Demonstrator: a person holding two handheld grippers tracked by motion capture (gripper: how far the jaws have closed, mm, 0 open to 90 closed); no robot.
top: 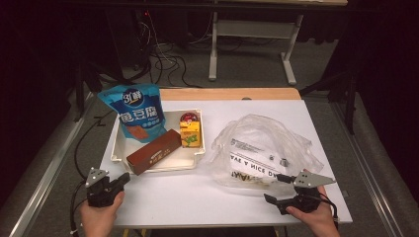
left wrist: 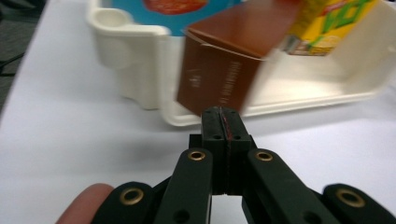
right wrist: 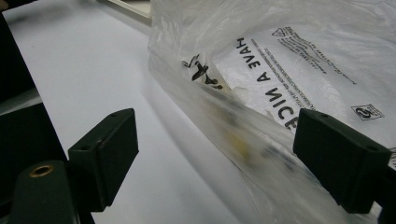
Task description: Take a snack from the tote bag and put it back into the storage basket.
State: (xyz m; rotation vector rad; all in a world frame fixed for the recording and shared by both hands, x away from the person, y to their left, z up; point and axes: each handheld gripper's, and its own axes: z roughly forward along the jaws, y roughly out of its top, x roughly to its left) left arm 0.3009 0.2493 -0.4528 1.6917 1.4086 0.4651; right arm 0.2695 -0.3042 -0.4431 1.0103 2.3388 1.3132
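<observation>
A: Plastic bag [top: 262, 153] lies crumpled on the worktop [top: 197, 197], right of the tray [top: 118, 148]. Thin, limp, prob slippery, so pinch a bunched fold at its near edge.
B: Right gripper [top: 279, 190]?
A: Jaws wide apart, bag's near edge between them, not pressed yet.
B: Left gripper [top: 121, 180]?
A: Jaws closed on nothing, just short of the brown box [top: 154, 151], which juts over the tray rim.
B: Room?
A: Bare worktop between the hands; front edge close.
</observation>
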